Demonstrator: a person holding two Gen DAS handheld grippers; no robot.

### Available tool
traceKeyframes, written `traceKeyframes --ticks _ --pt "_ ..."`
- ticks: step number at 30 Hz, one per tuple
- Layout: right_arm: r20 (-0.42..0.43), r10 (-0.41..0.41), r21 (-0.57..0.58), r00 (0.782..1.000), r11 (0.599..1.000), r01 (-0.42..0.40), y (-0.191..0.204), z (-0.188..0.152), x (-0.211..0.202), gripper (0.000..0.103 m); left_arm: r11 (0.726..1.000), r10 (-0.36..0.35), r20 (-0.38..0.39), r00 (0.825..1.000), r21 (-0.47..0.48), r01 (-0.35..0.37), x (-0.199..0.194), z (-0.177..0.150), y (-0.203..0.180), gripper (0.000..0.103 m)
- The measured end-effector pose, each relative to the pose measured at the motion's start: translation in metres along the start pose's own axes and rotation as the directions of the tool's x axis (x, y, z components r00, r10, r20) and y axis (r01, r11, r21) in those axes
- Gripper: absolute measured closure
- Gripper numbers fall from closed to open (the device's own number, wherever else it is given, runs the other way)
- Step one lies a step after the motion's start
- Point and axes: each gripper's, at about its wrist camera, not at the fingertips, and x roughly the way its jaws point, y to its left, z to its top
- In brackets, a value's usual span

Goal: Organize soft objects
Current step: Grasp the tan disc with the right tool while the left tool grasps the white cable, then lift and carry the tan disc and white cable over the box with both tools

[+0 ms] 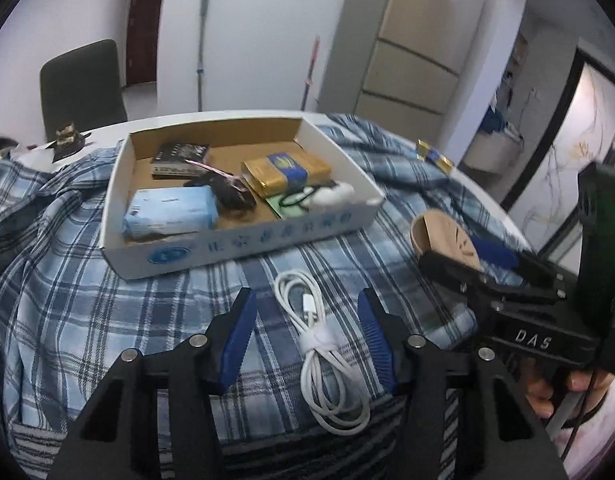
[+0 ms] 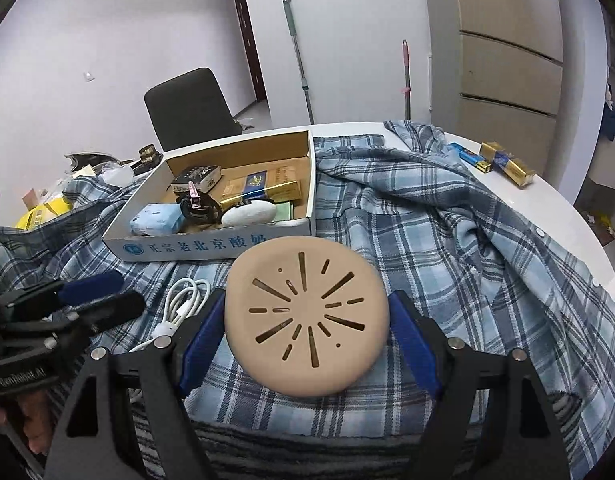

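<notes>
Both grippers tip downward over a round white table draped with a blue-and-white plaid flannel shirt.

The right gripper, at the bottom centre of its own view, is clamped on a round tan silicone disc with slits radiating from its middle. Its blue ribbed pads press the disc's left and right edges, and the disc stands tilted up off the cloth. In the left wrist view the same gripper sits at the right edge, disc pointing toward the upper left, with a person's fingers wrapped around its handle below.

The left gripper fills the lower centre of its view. Its jaws stand partly apart, and a coiled white charging cable bound with a white strap lies on the plaid cloth between them. The pads do not touch the cable; a gap shows on each side.

Beyond the cable, in the middle of the frame, sits a shallow white cardboard box with blue printed characters. Inside it lie a pale blue tissue pack, a gold and blue packet, a black hair clip and a small dark booklet.
</notes>
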Motion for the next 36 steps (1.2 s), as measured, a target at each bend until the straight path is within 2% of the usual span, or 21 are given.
traceKeyframes --ticks 4,6,8,10,14,19,21,24,28,30,36 --pt "-0.015 -0.008 -0.005 1.0 1.0 0.008 0.001 0.0 0.002 0.024 0.996 0.033 -0.066 0.997 0.09 -0.027 0.014 -0.002 -0.018 0.049" --pt "-0.016 -0.006 -0.011 1.0 1.0 0.006 0.002 -0.001 0.002 0.024 0.99 0.069 -0.117 0.991 0.131 -0.053 0.026 -0.004 -0.026 0.057" --pt "-0.014 -0.004 -0.018 1.0 1.0 0.003 0.003 -0.001 0.001 0.024 0.986 0.1 -0.143 0.985 0.149 -0.079 0.033 -0.006 -0.029 0.059" --pt "-0.013 -0.003 -0.022 1.0 1.0 0.003 0.003 -0.001 0.001 0.024 0.986 0.104 -0.161 0.981 0.147 -0.081 0.038 -0.006 -0.027 0.068" --pt "-0.017 -0.001 -0.027 1.0 1.0 0.0 0.004 -0.001 0.001 0.024 0.99 0.1 -0.17 0.98 0.118 -0.08 0.038 -0.006 -0.021 0.075" --pt "-0.017 -0.001 -0.027 1.0 1.0 0.001 0.004 -0.001 0.001 0.024 0.992 0.099 -0.158 0.982 0.097 -0.084 0.035 -0.005 -0.015 0.079" --pt "-0.017 -0.001 -0.027 1.0 1.0 0.001 0.004 -0.001 0.001 0.024 0.995 0.073 -0.118 0.99 0.08 -0.064 0.026 -0.005 -0.013 0.08" --pt "-0.01 -0.003 -0.026 1.0 1.0 0.003 0.004 -0.001 0.0 0.024 0.997 0.059 -0.018 0.998 0.042 -0.058 0.005 -0.004 -0.005 0.08" --pt "0.015 -0.018 -0.037 1.0 0.999 0.019 0.007 -0.002 -0.004 0.024 0.998 0.059 0.089 0.994 0.006 -0.06 -0.018 -0.005 0.002 0.08" --pt "0.033 -0.021 -0.046 0.999 0.999 0.022 0.008 -0.002 -0.008 0.024 0.996 0.09 0.163 0.983 0.009 -0.093 -0.033 -0.007 -0.002 0.08" --pt "0.133 -0.006 -0.073 0.991 0.997 0.016 0.014 -0.003 -0.028 0.024 0.991 0.106 0.317 0.943 0.043 -0.126 -0.065 -0.011 -0.013 0.08"
